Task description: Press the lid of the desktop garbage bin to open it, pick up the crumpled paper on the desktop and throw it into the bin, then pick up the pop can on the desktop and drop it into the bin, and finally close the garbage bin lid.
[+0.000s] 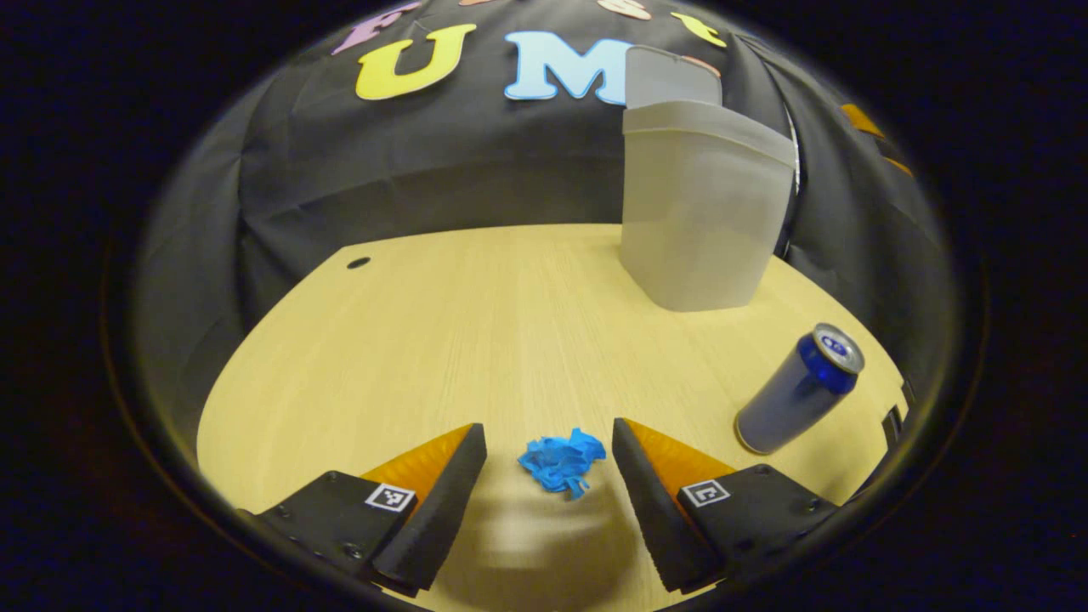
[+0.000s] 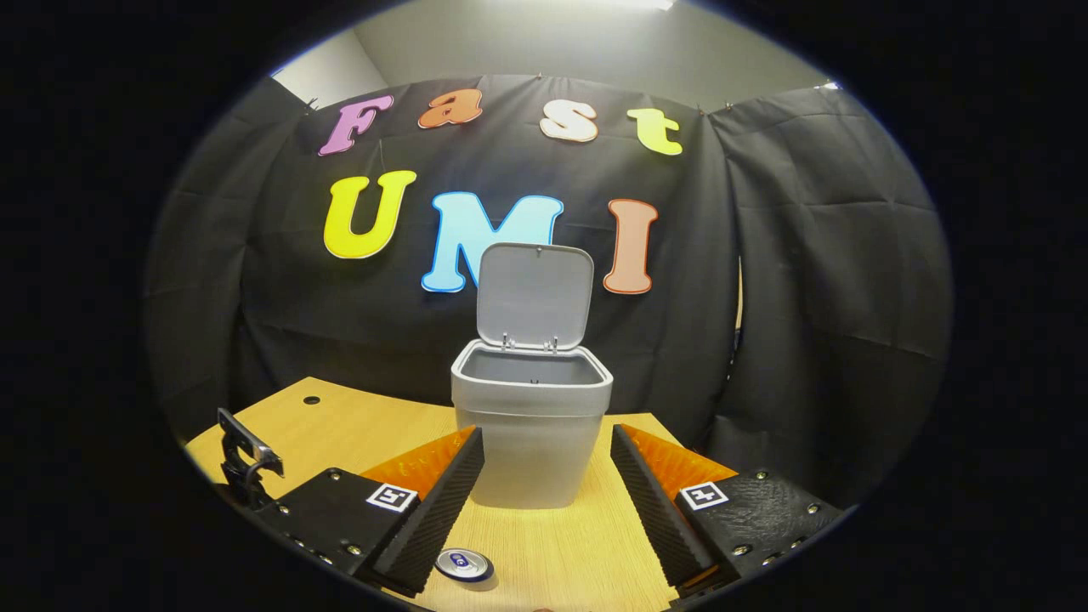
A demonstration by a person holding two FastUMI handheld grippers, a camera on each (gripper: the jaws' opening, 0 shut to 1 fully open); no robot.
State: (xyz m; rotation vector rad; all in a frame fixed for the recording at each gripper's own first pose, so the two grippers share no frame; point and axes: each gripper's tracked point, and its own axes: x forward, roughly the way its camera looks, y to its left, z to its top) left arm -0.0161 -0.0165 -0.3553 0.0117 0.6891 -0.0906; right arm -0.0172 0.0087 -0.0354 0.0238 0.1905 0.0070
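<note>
Bin point(image 2: 531, 425) lid point(image 2: 534, 296) up, near the table's point(image 1: 476, 340) back edge. Left gripper point(image 1: 550, 476) fingers spread around the crumpled paper point(image 1: 561, 461) — not touching. Right gripper point(image 2: 548, 501) spread too, pop can point(image 2: 464, 564) upright just below it.

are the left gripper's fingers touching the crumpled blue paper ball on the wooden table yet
Apart. The left gripper view shows the left gripper open around the crumpled blue paper ball, with bare wooden table visible between the paper and each finger.
</note>
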